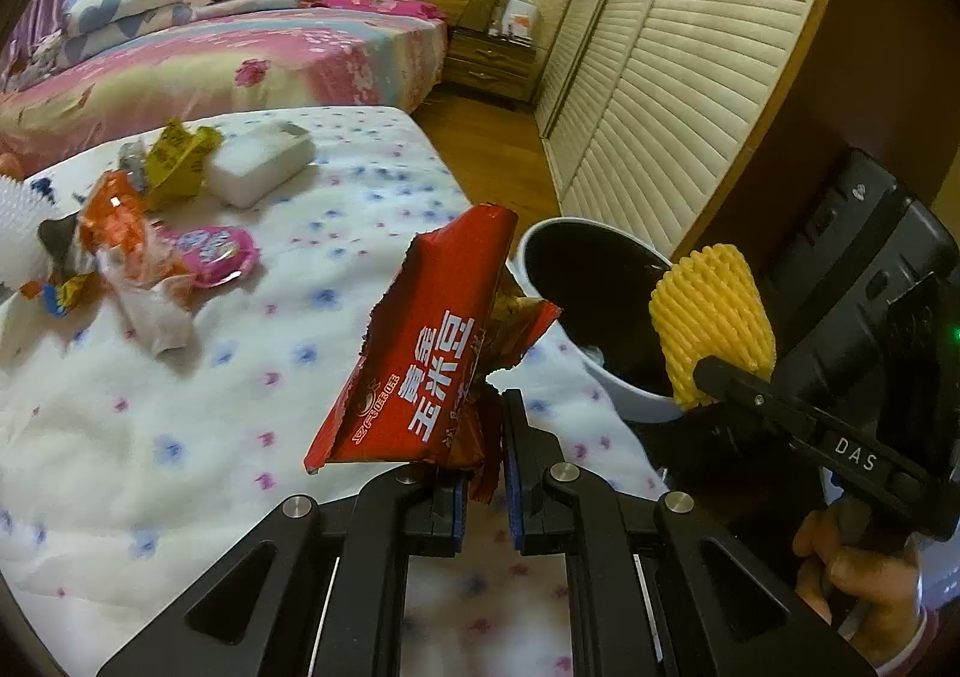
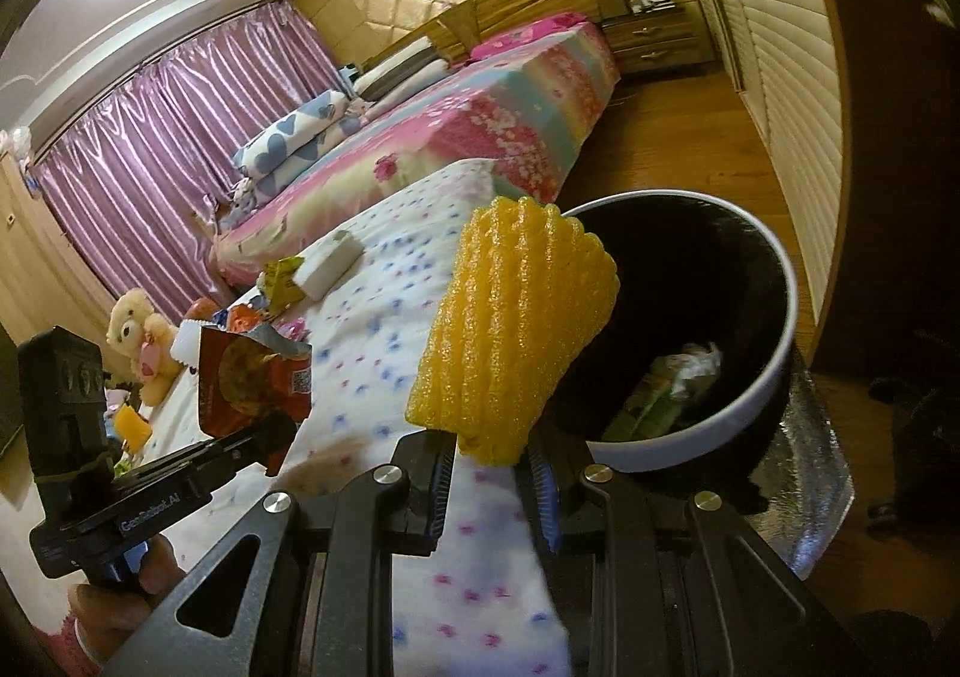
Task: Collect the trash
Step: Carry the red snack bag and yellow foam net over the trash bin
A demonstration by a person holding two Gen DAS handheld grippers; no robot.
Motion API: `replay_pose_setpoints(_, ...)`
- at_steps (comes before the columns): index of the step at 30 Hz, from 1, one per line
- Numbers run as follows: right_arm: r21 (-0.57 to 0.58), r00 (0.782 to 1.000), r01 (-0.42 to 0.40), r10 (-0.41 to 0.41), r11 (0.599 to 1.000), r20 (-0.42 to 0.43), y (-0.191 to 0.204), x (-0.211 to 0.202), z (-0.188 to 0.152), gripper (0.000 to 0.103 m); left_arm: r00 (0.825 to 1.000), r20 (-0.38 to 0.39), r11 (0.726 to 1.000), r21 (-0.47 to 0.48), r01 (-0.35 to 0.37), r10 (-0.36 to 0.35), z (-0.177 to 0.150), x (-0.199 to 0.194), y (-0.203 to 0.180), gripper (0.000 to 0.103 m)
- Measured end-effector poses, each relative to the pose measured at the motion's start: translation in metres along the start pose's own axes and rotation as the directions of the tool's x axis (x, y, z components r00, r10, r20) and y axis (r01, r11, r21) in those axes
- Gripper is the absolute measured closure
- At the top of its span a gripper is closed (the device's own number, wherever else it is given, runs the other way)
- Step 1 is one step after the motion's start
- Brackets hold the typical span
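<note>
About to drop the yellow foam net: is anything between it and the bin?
Nothing visible. The foam net sits at the bin rim, held by the right hand-held gripper; the opening beside it is clear.

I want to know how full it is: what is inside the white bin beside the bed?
The white bin holds crumpled wrappers, greenish and clear, at its bottom. The yellow foam net covers its near-left part.
</note>
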State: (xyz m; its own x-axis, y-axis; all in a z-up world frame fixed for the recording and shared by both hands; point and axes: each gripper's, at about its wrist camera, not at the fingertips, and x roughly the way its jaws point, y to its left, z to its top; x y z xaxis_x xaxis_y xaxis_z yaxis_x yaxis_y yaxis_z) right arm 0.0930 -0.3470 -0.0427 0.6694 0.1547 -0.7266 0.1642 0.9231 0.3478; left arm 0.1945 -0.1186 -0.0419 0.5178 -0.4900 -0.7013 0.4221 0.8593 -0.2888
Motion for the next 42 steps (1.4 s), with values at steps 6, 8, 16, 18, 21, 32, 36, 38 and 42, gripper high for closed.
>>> replay_pose_setpoints(6,0.011,1.0,0.017,-0.017,1.0,0.005,-0.009,-0.003,0.003,0.079,1.0,-0.009,0.999,0.028,0.016,-0.016,0.007,0.016,-0.013,0.095)
replay_pose_setpoints(8,0.014,1.0,0.021,-0.021,1.0,0.006,-0.011,-0.003,0.003,0.079,1.0,-0.011,0.999,0.034,0.021,-0.021,0.009,0.019,-0.017,0.095)
replay_pose_setpoints(16,0.033,0.999,0.038,-0.038,0.999,0.008,-0.024,-0.004,0.006,0.079,0.999,-0.023,0.997,0.068,0.032,-0.031,0.02,0.037,-0.029,0.095)
replay_pose_setpoints(18,0.039,0.999,0.041,-0.042,0.998,0.008,-0.027,-0.004,0.007,0.079,0.999,-0.026,0.997,0.073,0.033,-0.031,0.022,0.042,-0.032,0.095)
replay_pose_setpoints(21,0.045,0.999,0.046,-0.046,0.998,0.003,-0.033,-0.002,0.009,0.079,0.999,-0.035,0.996,0.08,0.034,-0.031,0.024,0.05,-0.036,0.095)
replay_pose_setpoints(32,0.055,0.998,0.064,-0.063,0.996,-0.007,-0.046,0.006,0.021,0.079,0.997,-0.065,0.994,0.102,0.042,-0.036,0.036,0.074,-0.049,0.094)
replay_pose_setpoints(36,0.055,0.997,0.071,-0.071,0.996,-0.016,-0.05,0.009,0.025,0.079,0.996,-0.078,0.993,0.11,0.044,-0.035,0.041,0.082,-0.052,0.094)
replay_pose_setpoints(38,0.053,0.997,0.076,-0.075,0.996,-0.022,-0.053,0.011,0.027,0.079,0.996,-0.083,0.992,0.116,0.046,-0.036,0.044,0.086,-0.054,0.094)
replay_pose_setpoints(42,0.056,0.996,0.083,-0.081,0.995,-0.036,-0.058,0.016,0.03,0.079,0.995,-0.093,0.991,0.124,0.044,-0.033,0.047,0.094,-0.057,0.094)
